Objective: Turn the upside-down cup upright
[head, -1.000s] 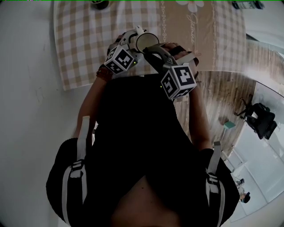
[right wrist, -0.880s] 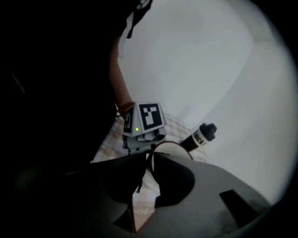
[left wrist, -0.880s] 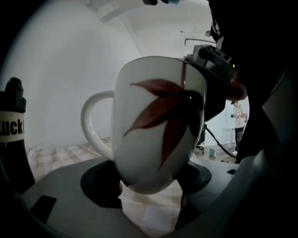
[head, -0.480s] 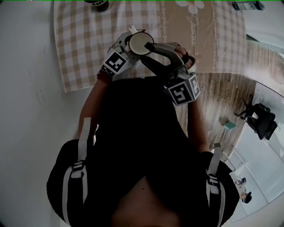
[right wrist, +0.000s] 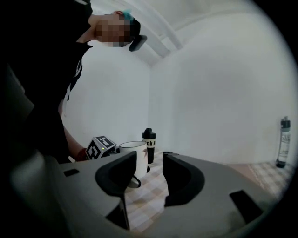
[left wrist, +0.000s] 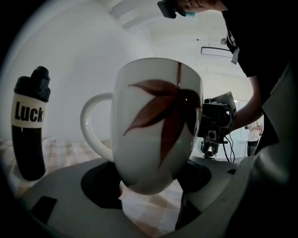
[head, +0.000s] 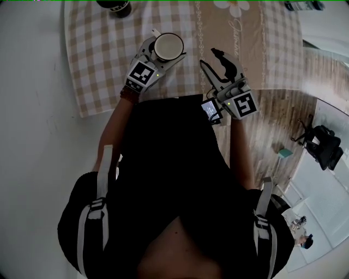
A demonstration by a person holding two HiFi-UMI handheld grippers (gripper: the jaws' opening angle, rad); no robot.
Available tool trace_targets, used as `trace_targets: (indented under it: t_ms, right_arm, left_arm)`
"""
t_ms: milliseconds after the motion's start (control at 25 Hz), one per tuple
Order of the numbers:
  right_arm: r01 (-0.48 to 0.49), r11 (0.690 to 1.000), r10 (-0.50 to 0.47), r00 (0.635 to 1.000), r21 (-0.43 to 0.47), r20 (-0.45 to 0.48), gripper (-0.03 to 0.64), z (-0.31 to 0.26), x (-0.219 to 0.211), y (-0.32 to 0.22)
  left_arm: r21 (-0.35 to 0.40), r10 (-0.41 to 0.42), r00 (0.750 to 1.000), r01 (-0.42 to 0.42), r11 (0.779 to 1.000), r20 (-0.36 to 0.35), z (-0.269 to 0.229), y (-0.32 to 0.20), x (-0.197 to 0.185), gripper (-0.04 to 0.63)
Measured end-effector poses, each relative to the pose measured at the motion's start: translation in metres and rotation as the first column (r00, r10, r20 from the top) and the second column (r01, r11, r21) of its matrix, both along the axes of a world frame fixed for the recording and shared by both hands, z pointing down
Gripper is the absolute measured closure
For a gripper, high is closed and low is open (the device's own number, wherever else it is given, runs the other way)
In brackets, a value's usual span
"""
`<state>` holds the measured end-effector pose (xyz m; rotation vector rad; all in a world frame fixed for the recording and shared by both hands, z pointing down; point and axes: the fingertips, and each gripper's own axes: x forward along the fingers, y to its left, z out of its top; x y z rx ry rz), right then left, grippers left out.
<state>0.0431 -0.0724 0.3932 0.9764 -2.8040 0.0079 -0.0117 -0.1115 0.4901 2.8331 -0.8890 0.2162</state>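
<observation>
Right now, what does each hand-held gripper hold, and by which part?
Left hand-held gripper: cup, by its lower body. Right hand-held gripper: nothing; jaws have just been opening.

In the head view, the top edge cuts off a black bottle (head: 114, 5) at upper left and a second bottle (head: 303, 5) at upper right. The person's torso (head: 174, 180) covers the near edge of the checked tablecloth (head: 103, 60). The cup (head: 167, 47) shows little but its mouth. At the left of the left gripper view, the black bottle's label curves out of sight after "Luck". At the far right of the right gripper view, the second bottle is too small to read.
</observation>
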Motion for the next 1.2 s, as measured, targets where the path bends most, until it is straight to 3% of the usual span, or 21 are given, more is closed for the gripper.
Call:
trace_targets:
  t_ms: [80, 200, 480, 680, 760, 920, 1040, 1200]
  right_arm:
    - [0.043, 0.999, -0.044, 0.999, -0.017, -0.015, 0.418, 0.010, -0.006, 0.000]
    - [0.109, 0.992, -0.111, 0.993, -0.064, -0.029, 0.245, 0.029, -0.029, -0.004]
    - [0.093, 0.996, -0.093, 0.996, 0.004, -0.006, 0.230, 0.028, -0.071, -0.021]
    - [0.080, 0.994, -0.073, 0.992, 0.073, -0.104, 0.236, 0.027, -0.077, -0.023]
    - [0.066, 0.995, -0.058, 0.992, 0.073, -0.109, 0.203, 0.027, -0.082, -0.026]
    - [0.085, 0.992, -0.076, 0.992, 0.096, -0.099, 0.207, 0.025, -0.093, -0.029]
    - [0.085, 0.993, -0.077, 0.993, 0.086, -0.089, 0.207, 0.025, -0.096, -0.031]
    - [0.072, 0.997, -0.071, 0.997, 0.023, -0.041, 0.209, 0.026, -0.094, -0.033]
  left_arm:
    - [0.011, 0.011, 1.000, -0.011, 1.000, 0.003, 0.000, -0.002, 0.008, 0.249]
    - [0.016, 0.028, 1.000, -0.028, 0.999, -0.005, -0.002, -0.003, 0.021, 0.248]
    - [0.013, 0.067, 0.998, -0.067, 0.998, 0.011, -0.002, 0.002, 0.039, 0.247]
    - [0.008, 0.037, 0.999, -0.037, 0.999, 0.033, 0.001, -0.001, 0.030, 0.247]
    - [0.016, 0.027, 0.998, -0.028, 0.999, 0.060, 0.003, -0.002, 0.028, 0.247]
    - [0.024, 0.035, 0.997, -0.037, 0.999, 0.072, 0.003, 0.003, 0.031, 0.249]
    - [0.034, 0.029, 0.996, -0.032, 0.999, 0.084, 0.003, 0.001, 0.027, 0.247]
    - [-0.007, 0.066, 0.995, -0.065, 0.998, 0.078, 0.006, 0.004, 0.028, 0.242]
